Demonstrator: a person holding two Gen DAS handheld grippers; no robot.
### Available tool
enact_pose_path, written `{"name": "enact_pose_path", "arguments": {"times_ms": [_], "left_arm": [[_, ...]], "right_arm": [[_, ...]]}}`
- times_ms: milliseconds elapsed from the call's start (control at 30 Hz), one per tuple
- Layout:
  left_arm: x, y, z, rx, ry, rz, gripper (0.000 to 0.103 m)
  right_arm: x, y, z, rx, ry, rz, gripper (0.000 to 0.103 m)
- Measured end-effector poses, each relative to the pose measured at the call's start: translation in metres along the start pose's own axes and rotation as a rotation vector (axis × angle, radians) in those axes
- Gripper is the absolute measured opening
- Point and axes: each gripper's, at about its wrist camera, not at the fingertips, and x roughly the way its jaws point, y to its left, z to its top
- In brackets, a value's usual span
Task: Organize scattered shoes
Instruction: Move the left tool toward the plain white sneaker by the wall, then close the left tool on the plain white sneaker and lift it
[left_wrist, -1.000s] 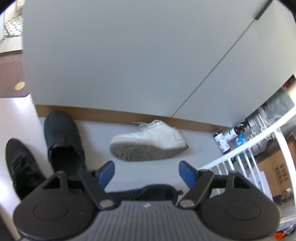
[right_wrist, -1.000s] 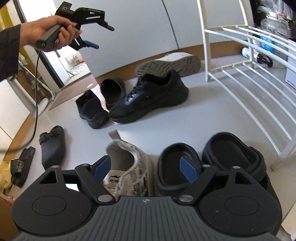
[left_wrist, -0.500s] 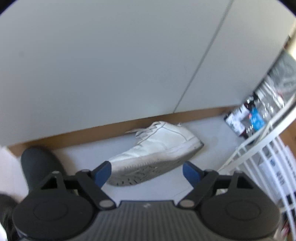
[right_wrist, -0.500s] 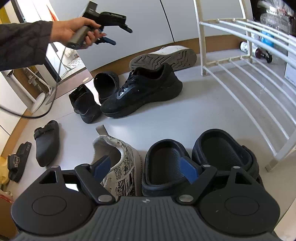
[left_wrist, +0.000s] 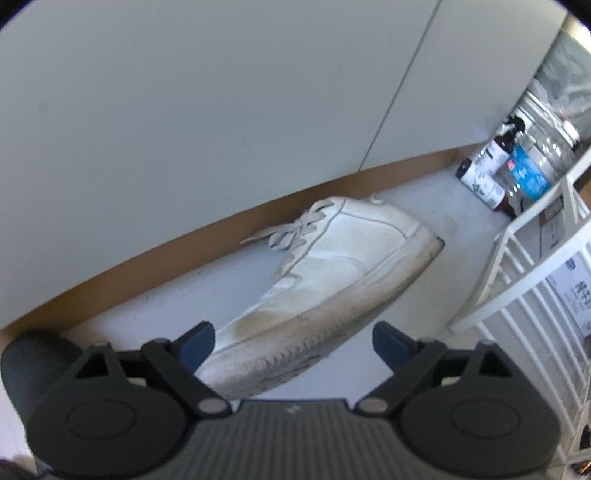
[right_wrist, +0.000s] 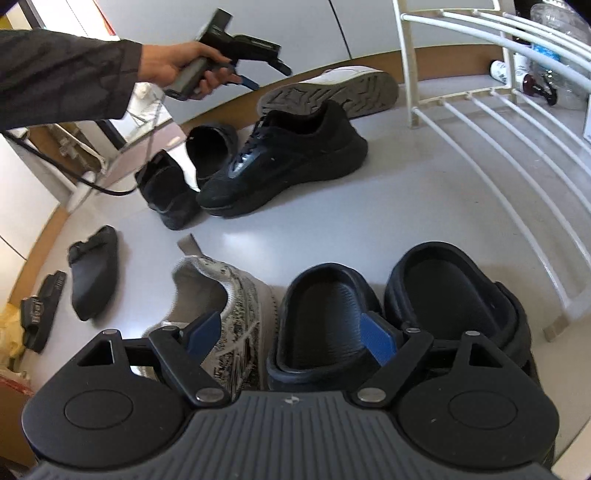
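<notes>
A white sneaker (left_wrist: 332, 266) lies on its side by the brown skirting, its sole turned toward the room (right_wrist: 328, 96). My left gripper (left_wrist: 293, 339) hangs just above its toe end with the jaws opening; the toe shows between the fingers, and the pads do not touch it. A hand holds that gripper (right_wrist: 267, 75) in the right wrist view. My right gripper (right_wrist: 291, 332) stands open above a patterned grey sneaker (right_wrist: 229, 291) and a black clog (right_wrist: 325, 306). A second clog (right_wrist: 450, 291) sits to the right. A black sneaker (right_wrist: 291, 158) lies mid-floor.
A white wire shoe rack (right_wrist: 491, 122) stands on the right, close to the white sneaker's heel (left_wrist: 517, 295). Bottles (left_wrist: 491, 173) stand behind it by the wall. A black slip-on (right_wrist: 212, 146), another black shoe (right_wrist: 166, 192), a slipper (right_wrist: 94, 273) and a sandal (right_wrist: 38, 310) lie left.
The left gripper has come down and closer to the white sneaker, rolling as it went, and its jaws have spread wider. The right gripper has edged slightly forward over the patterned sneaker and clog.
</notes>
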Motion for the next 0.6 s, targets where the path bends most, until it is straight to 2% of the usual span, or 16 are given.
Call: {"name": "enact_pose_path", "arguments": {"times_ms": [200,333,433,600], "left_arm": [[0.028,-0.004,0.005,0.056,0.022,-0.025,0.100],[0.042,0.001,0.014,0.016,0.023,-0.063,0.100],[0.053,-0.003,0.017,0.034,0.031,-0.080,0.103],[0.064,-0.005,0.018,0.010,0.037,-0.120,0.103]], "right_arm": [[0.008,0.000,0.004,-0.022,0.021,0.011,0.086],[0.012,0.003,0.004,-0.049,0.031,0.051,0.086],[0.015,0.005,0.003,-0.059,0.044,0.084,0.086],[0.018,0.006,-0.001,-0.074,0.069,0.089,0.086]]}}
